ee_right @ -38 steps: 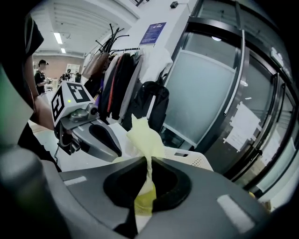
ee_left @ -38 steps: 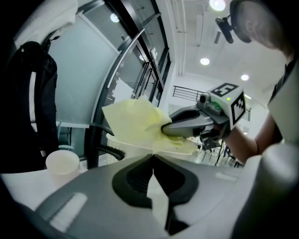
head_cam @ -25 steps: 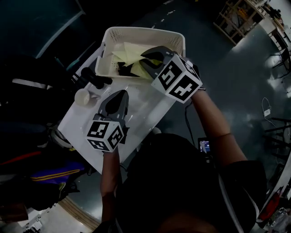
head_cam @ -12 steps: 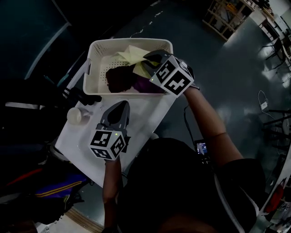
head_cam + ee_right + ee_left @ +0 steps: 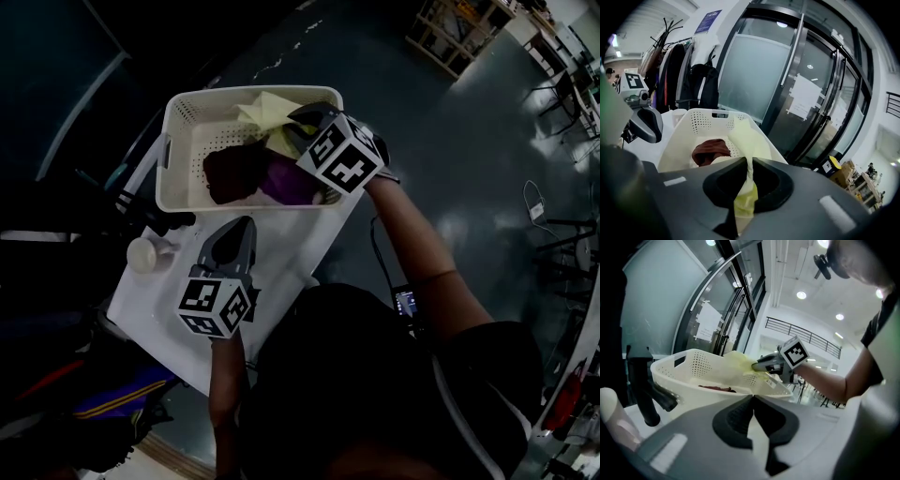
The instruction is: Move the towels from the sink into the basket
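A yellow towel (image 5: 746, 137) was bunched into a narrow strip where it was gripped. Its long axis ran from the jaws forward, towards the far end of a white perforated basket (image 5: 689, 123). The free end fanned out into a wide fold that rested against the basket's right-hand wall, near the far corner. In the head view the yellow towel (image 5: 262, 111) showed at the far rim of the basket (image 5: 173, 141).

The right gripper (image 5: 749, 164) pinched the strip between its jaws. The jaws had just been opening slightly, but the cloth was clamped in the thin gap between them. Seen from the head view, the right gripper (image 5: 294, 120) reached over the basket's right rim, so the towel lay just ahead of its tips and inside the basket.

Lower in the basket lay a dark red towel (image 5: 710, 150), with a purple towel (image 5: 283, 180) beside it, under the right gripper.

The basket stood on a white table (image 5: 291, 239). The left gripper (image 5: 246, 223) hung over that table, short of the basket's near wall and well apart from the yellow towel. Its jaws were pressed together with nothing between them, as the left gripper (image 5: 753, 400) view showed. A small white bottle (image 5: 142, 253) and a black tap-like fitting (image 5: 643, 390) stood to its left.
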The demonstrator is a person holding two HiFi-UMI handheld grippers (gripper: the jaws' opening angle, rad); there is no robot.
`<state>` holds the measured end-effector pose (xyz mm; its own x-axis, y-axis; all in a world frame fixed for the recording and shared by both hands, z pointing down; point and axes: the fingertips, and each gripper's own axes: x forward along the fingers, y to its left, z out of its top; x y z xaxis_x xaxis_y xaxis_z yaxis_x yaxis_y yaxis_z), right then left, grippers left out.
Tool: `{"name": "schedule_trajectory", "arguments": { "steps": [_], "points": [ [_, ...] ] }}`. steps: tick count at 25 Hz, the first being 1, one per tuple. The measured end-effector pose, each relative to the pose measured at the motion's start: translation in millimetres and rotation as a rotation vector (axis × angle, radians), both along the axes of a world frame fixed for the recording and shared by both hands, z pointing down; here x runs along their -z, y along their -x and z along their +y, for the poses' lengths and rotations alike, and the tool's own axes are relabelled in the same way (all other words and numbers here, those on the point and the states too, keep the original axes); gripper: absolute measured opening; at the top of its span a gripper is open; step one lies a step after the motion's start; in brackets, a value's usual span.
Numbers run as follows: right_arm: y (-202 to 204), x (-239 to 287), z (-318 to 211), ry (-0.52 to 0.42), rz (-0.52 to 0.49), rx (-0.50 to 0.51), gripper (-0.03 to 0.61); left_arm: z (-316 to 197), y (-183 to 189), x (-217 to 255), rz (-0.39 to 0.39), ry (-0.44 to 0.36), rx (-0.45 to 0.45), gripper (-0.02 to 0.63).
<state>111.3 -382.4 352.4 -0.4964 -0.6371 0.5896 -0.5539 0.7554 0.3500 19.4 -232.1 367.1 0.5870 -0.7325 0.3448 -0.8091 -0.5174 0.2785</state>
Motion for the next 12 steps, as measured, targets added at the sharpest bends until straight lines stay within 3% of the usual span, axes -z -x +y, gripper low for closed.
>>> {"name": "schedule_trajectory", "arguments": {
  "steps": [3,6,12],
  "points": [
    [1.1,-6.2,-4.3,0.012,0.009,-0.006,0.032,-3.3,2.6,-2.5,0.000,0.007,0.007,0.006],
    [-0.1,-8.7,-7.1,0.015,0.010,-0.019,0.127,-5.8,4.5,-4.1,0.001,0.011,0.013,0.006],
    [-3.2,-7.4,-6.8,0.021,-0.008,-0.027,0.129,-7.6,5.5,-3.7,0.006,0.013,0.017,0.006]
  ]
}}
